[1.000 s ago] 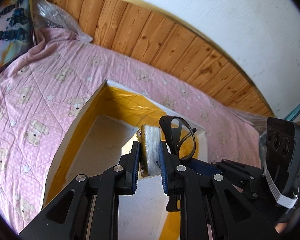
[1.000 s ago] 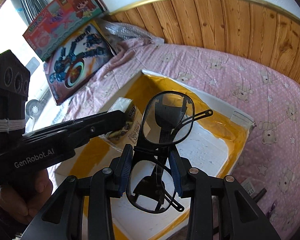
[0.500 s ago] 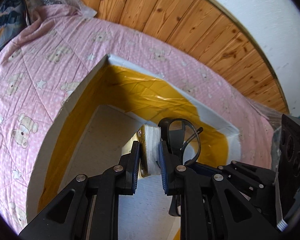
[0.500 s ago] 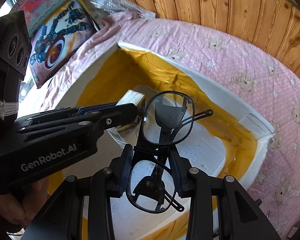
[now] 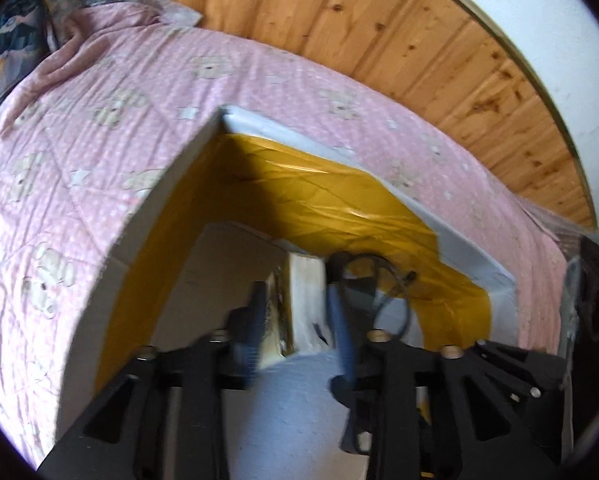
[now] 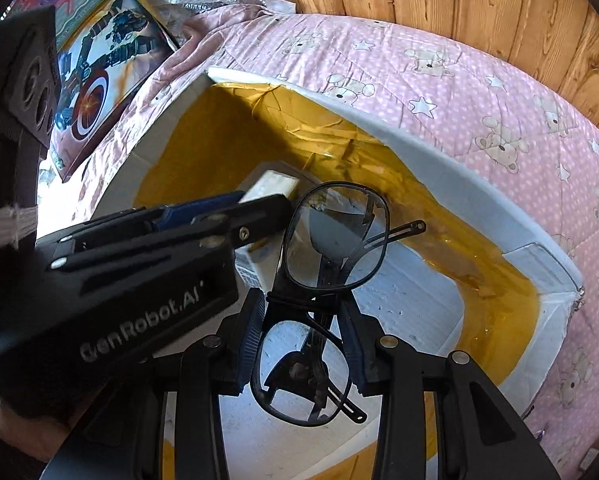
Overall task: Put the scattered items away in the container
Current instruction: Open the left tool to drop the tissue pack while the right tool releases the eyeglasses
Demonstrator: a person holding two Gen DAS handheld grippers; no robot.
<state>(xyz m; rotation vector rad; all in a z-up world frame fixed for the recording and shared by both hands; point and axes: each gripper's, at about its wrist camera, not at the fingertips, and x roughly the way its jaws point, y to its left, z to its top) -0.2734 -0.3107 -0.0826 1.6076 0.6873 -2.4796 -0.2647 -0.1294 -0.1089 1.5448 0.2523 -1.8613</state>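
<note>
Your left gripper (image 5: 295, 320) is opening over the white box (image 5: 187, 168), lower centre of frame; the small packet (image 5: 303, 300) sits loose between its parted pads. Your right gripper (image 6: 303, 344) is clamped on the black glasses (image 6: 331, 240), above the box's floor. Box rests on the pink bed cover (image 6: 479, 92).

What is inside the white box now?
Over the box floor hang a small packet and glasses, each between a hand-held gripper's fingers. The floor beneath them is hidden.

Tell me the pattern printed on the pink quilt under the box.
Small white dots with cream teddy bears and white stars on the pink quilted bedspread; clearest in the right wrist view.
</note>
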